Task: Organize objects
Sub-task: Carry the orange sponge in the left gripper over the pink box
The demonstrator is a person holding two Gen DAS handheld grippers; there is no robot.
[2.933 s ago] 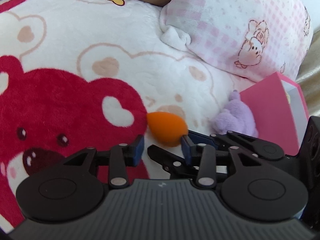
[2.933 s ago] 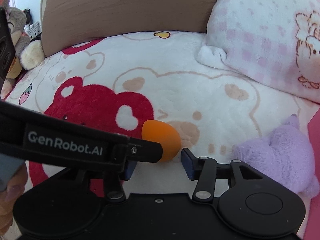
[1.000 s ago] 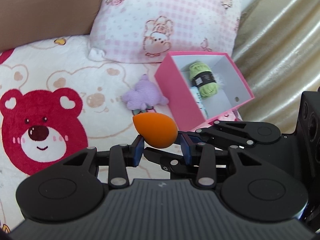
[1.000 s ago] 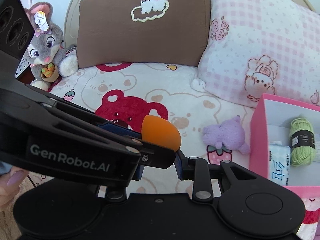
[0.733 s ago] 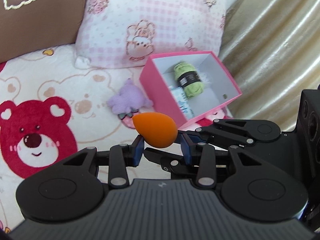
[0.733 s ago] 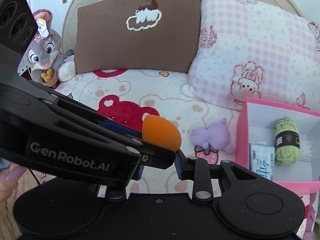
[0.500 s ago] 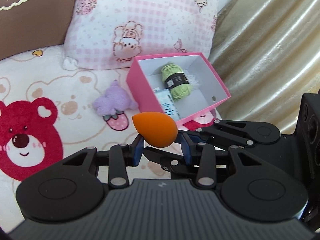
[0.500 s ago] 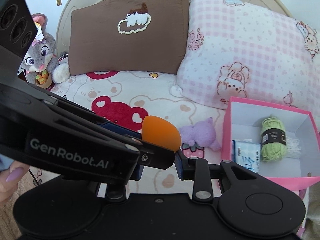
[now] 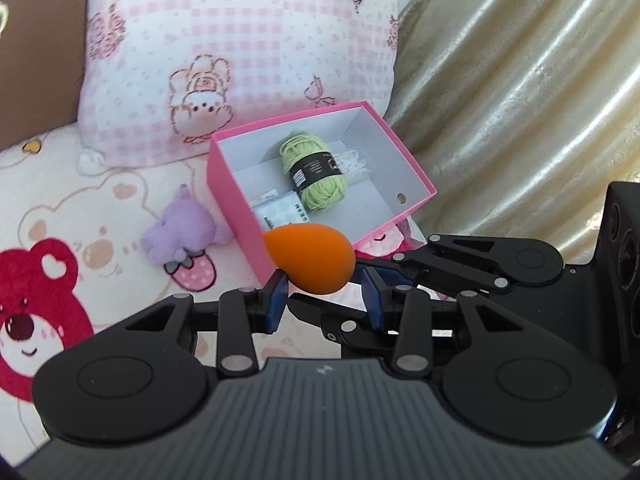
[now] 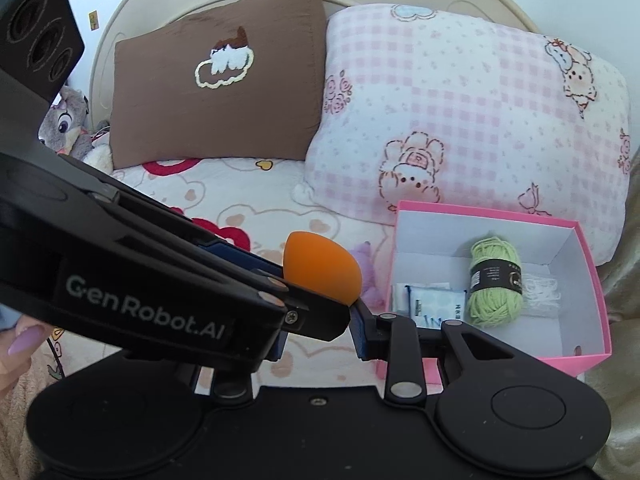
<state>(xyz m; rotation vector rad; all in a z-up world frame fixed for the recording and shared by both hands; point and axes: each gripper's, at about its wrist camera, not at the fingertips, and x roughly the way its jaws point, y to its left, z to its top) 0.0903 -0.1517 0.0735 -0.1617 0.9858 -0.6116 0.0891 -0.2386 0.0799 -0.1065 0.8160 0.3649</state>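
Note:
My left gripper is shut on an orange egg-shaped sponge and holds it in the air just before the near left corner of the pink box. The sponge also shows in the right wrist view, held by the left gripper's arm that crosses the frame. The pink box holds a green yarn ball and a small white packet. My right gripper is open and empty, close beside the left one. A purple plush toy lies on the blanket left of the box.
A pink checked pillow and a brown pillow lean at the bed's head behind the box. A grey plush rabbit sits at the far left. A gold curtain hangs right of the box. The blanket has red bear prints.
My left gripper took hold of the orange sponge on the blanket, lifted it and carried it right toward the pink box. The right gripper moved along with it, staying open.

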